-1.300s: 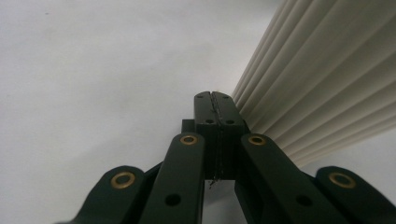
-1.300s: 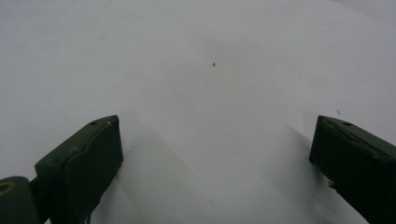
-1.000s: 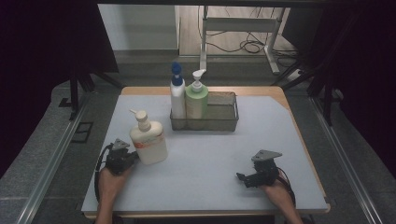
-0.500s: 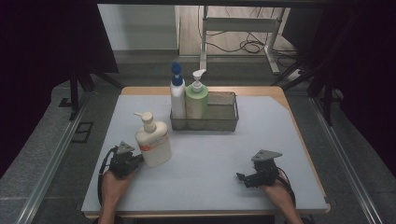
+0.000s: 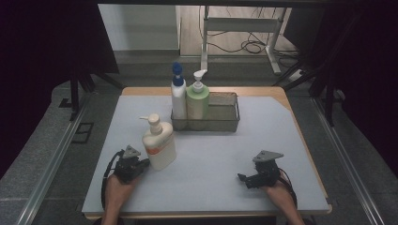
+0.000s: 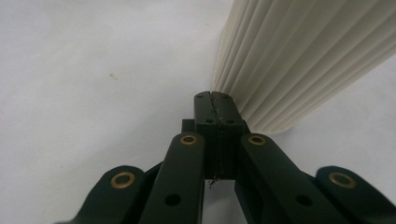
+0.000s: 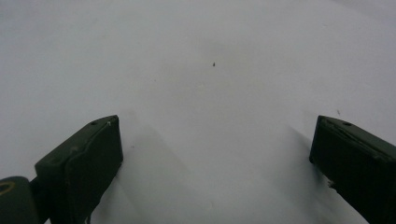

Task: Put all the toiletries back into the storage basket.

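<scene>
A cream pump bottle (image 5: 158, 143) with an orange label stands upright on the grey mat, left of centre. Its ribbed base (image 6: 299, 60) rises just beyond my left gripper (image 6: 216, 100), whose jaws are pressed together with nothing between them. In the high view the left gripper (image 5: 141, 164) lies low on the mat, its tip at the bottle's lower left side. My right gripper (image 5: 243, 179) rests on the mat near the front right, pointing left. It (image 7: 215, 144) is open, jaws wide apart over bare mat.
A dark mesh basket (image 5: 225, 117) stands at the back centre of the mat. A white bottle with a blue pump (image 5: 178, 93) and a green bottle with a white pump (image 5: 197, 101) stand in its left end. The wooden table edge (image 5: 286, 98) borders the mat.
The cream pump bottle has shifted right and slightly toward the front, and the left gripper has moved right with it. The right gripper has stayed in place.
</scene>
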Tool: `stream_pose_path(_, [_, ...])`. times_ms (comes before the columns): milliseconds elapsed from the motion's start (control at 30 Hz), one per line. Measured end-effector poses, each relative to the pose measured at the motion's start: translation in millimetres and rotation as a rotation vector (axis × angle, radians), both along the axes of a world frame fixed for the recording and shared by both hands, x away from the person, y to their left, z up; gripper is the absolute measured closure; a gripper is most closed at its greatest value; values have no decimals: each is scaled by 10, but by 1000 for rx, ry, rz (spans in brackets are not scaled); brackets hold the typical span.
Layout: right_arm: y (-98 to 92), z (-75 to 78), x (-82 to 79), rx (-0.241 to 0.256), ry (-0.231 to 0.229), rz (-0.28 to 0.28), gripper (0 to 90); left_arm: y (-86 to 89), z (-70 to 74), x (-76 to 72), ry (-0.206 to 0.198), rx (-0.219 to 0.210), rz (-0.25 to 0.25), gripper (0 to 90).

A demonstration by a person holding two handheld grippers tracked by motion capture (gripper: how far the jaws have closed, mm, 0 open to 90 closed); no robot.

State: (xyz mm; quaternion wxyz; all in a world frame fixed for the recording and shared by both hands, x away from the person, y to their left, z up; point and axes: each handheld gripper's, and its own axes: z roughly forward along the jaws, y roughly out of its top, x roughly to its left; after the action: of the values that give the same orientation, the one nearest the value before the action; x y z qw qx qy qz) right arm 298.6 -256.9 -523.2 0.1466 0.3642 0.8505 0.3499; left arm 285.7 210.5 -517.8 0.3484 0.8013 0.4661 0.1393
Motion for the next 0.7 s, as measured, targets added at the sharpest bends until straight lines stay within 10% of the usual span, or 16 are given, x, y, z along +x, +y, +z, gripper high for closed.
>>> stream_pose_path(700, [0, 0, 0, 0, 0, 0, 23, -310, 14, -135, -9, 27, -101, 894])
